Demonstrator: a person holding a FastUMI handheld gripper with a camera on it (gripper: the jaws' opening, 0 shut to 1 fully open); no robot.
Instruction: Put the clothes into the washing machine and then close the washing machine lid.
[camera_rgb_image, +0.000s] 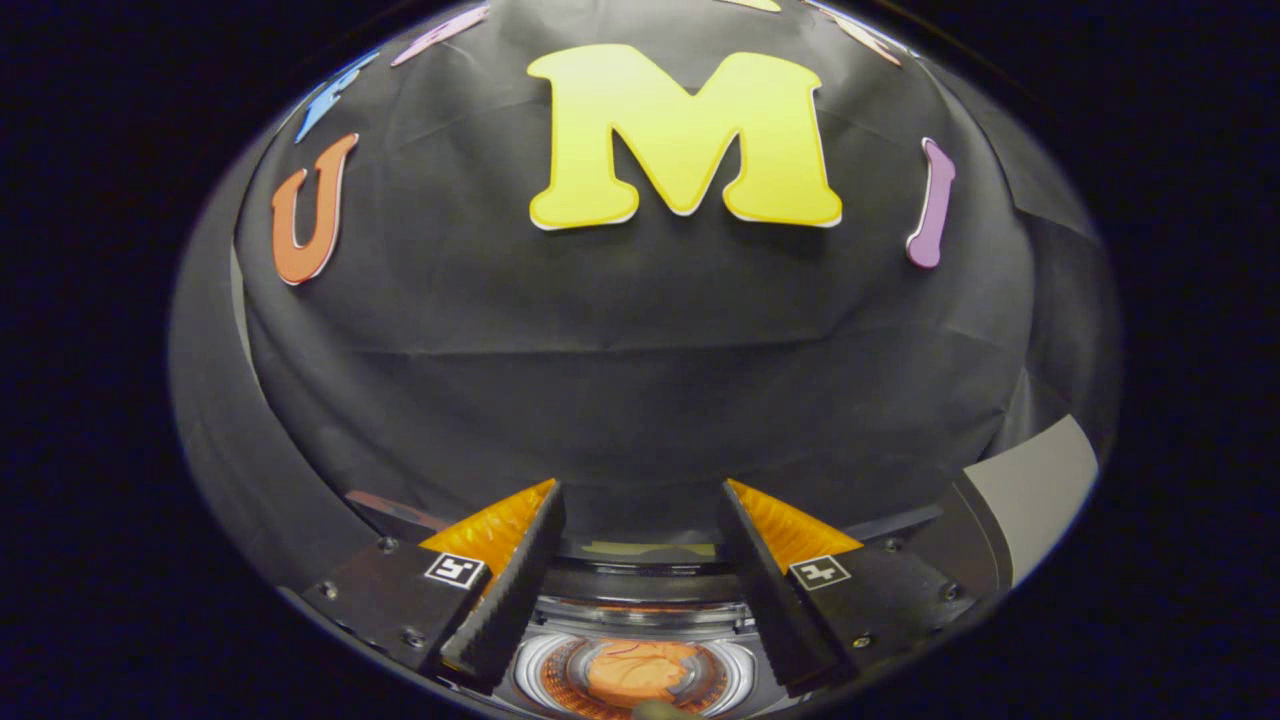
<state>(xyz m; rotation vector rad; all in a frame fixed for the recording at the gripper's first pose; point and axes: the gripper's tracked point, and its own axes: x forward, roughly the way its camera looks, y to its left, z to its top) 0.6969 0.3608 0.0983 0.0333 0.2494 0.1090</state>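
The jaws (640, 500) stand apart with nothing held between them, raised toward the black cloth wall (640, 370). Below and between them lies the washing machine (640, 610), its round drum open, with an orange garment (637, 672) bunched inside the tub.

No word, brand or number can be read. The only signs are two small white square tags with black coded patterns, one on each finger mount of the hand-held gripper (640, 490), whose fingers stand apart with nothing between them. The left tag (455, 570) sits at 10 o'clock from the round silvery washing-machine drum (535, 665), the right tag (820, 572) at 2 o'clock.
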